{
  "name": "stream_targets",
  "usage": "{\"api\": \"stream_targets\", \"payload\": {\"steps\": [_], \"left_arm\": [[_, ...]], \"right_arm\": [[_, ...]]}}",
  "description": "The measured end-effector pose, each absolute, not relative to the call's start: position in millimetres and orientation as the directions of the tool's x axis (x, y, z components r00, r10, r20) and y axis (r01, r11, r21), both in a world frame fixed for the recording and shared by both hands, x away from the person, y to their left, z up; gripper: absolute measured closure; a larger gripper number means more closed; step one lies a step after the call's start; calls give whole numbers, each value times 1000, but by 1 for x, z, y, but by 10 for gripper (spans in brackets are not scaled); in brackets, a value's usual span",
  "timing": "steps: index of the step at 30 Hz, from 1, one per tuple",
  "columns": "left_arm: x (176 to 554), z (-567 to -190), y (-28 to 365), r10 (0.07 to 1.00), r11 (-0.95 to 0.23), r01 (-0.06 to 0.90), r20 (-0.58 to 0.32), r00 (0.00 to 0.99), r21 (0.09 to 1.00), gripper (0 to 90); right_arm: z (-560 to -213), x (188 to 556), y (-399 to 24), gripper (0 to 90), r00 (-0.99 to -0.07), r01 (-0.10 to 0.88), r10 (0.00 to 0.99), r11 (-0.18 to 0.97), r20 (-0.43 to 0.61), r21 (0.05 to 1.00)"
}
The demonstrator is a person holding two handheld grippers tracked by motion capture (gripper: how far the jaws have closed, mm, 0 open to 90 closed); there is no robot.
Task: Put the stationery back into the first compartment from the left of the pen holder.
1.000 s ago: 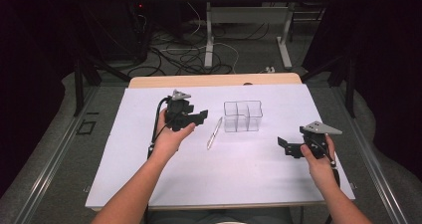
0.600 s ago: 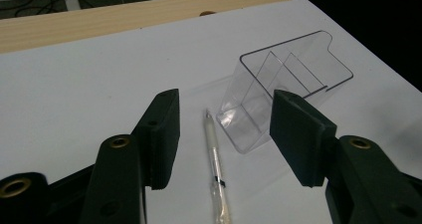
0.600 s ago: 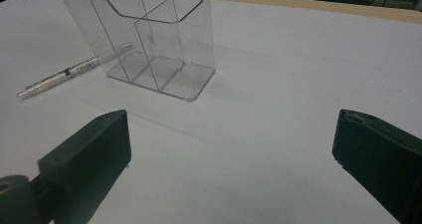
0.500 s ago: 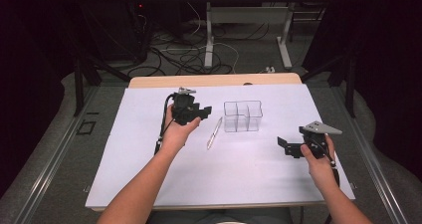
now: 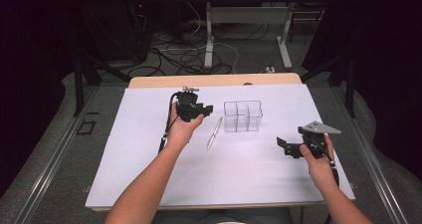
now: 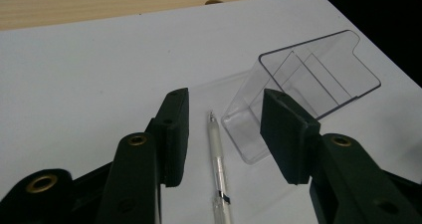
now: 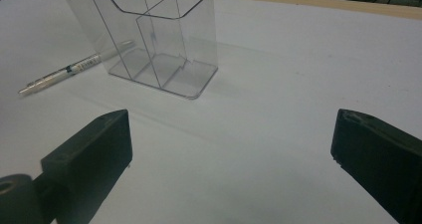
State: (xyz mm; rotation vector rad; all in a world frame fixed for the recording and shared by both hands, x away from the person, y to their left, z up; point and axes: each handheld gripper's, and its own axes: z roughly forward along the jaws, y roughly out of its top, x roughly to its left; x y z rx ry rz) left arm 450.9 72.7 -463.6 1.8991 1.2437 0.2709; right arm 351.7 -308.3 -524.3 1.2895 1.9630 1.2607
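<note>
A clear pen (image 5: 214, 133) lies on the white table cover, just left of a clear plastic organiser (image 5: 242, 116) with several compartments. My left gripper (image 5: 208, 108) hovers above the pen's far end. In the left gripper view its jaws (image 6: 226, 109) have just been closing; the pen (image 6: 217, 159) lies between and below them, untouched, with the organiser (image 6: 308, 79) right beyond. My right gripper (image 5: 282, 145) rests low at the right, jaws wide open and pointing left. In the right gripper view the gripper (image 7: 229, 134) faces the organiser (image 7: 154, 40) and the pen (image 7: 74, 67).
The white cover (image 5: 149, 174) spans nearly the whole table; a strip of bare wood (image 5: 214, 79) shows along the far edge. Cables and desk legs sit on the dark floor beyond. Both forearms enter from the near edge.
My left hand has moved right and down toward the pen, and its jaws stand narrower than before. The right hand, the pen and the organiser have kept still.
</note>
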Motion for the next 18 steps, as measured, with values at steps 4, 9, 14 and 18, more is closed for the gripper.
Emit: {"api": "stream_targets", "payload": {"steps": [4, 9, 14, 18], "left_arm": [[455, -467, 67, 842, -166, 691, -264, 471, 704, 579], [460, -473, 60, 849, -196, 707, -243, 469, 680, 600], [464, -480, 58, 850, -197, 740, -264, 455, 644, 638], [468, -484, 57, 842, -192, 757, -291, 454, 625, 656]], "right_arm": [[-525, 352, -308, 28, -443, 460, 892, 138, 92, 877], [-525, 352, -308, 29, -442, 460, 892, 135, 95, 878], [-525, 352, -309, 32, -448, 459, 889, 138, 95, 878], [-526, 353, -308, 39, -449, 466, 888, 135, 102, 875]]}}
